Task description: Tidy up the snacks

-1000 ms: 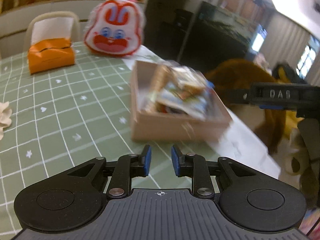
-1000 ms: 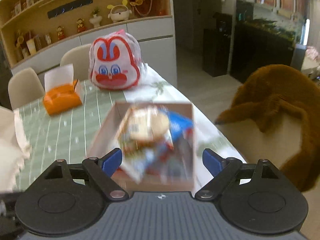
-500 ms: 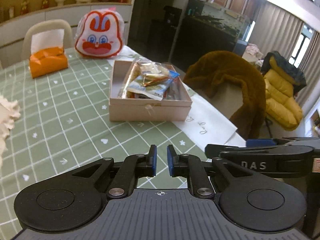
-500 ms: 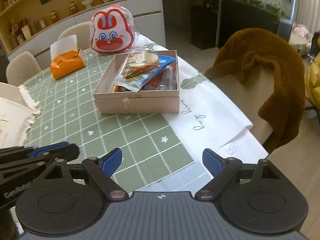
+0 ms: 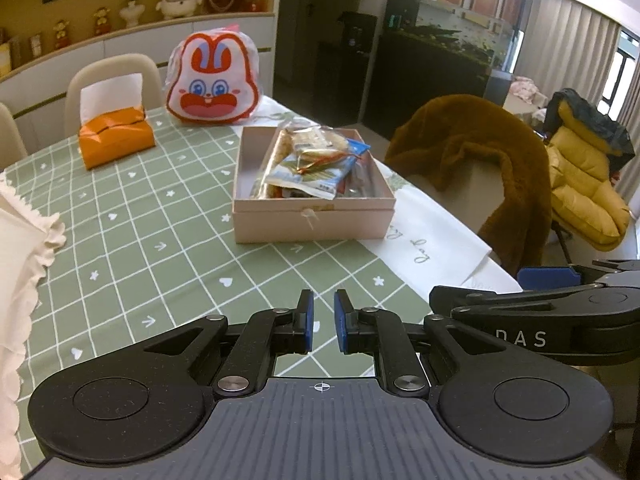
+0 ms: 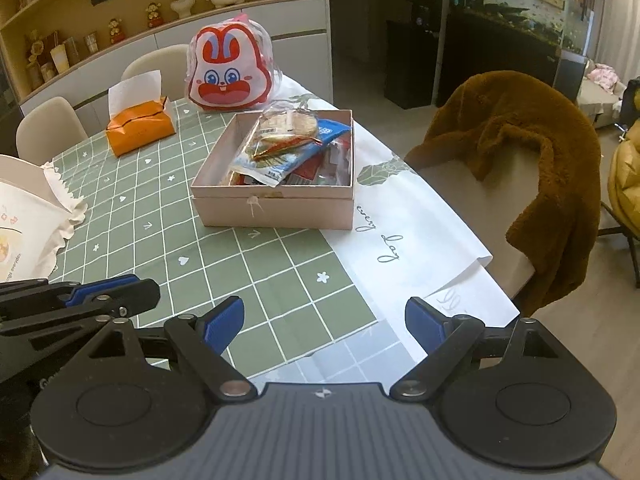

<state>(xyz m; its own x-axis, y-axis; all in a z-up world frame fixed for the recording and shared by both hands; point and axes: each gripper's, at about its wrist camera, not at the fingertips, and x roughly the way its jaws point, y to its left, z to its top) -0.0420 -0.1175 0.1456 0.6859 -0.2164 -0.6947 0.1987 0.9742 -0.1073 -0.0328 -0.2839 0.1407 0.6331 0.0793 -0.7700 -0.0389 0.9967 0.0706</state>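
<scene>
A pink cardboard box [image 5: 312,220] [image 6: 276,210] sits on the green checked tablecloth, filled with several snack packets [image 5: 316,160] [image 6: 284,144]. My left gripper [image 5: 321,322] is nearly shut and empty, held near the table's front edge, well short of the box. My right gripper [image 6: 322,322] is open and empty, also back from the box near the front edge. Each gripper shows at the edge of the other's view.
A red and white rabbit-face bag [image 5: 214,80] [image 6: 228,74] and an orange tissue box [image 5: 116,136] [image 6: 140,128] stand behind the box. A white frilled bag [image 6: 28,220] lies at the left. A chair with a brown coat [image 6: 516,152] stands at the right.
Both grippers have pulled back from the box toward the table's front edge. The packets now lie still in the box. The left jaws have stayed nearly shut, the right stayed open.
</scene>
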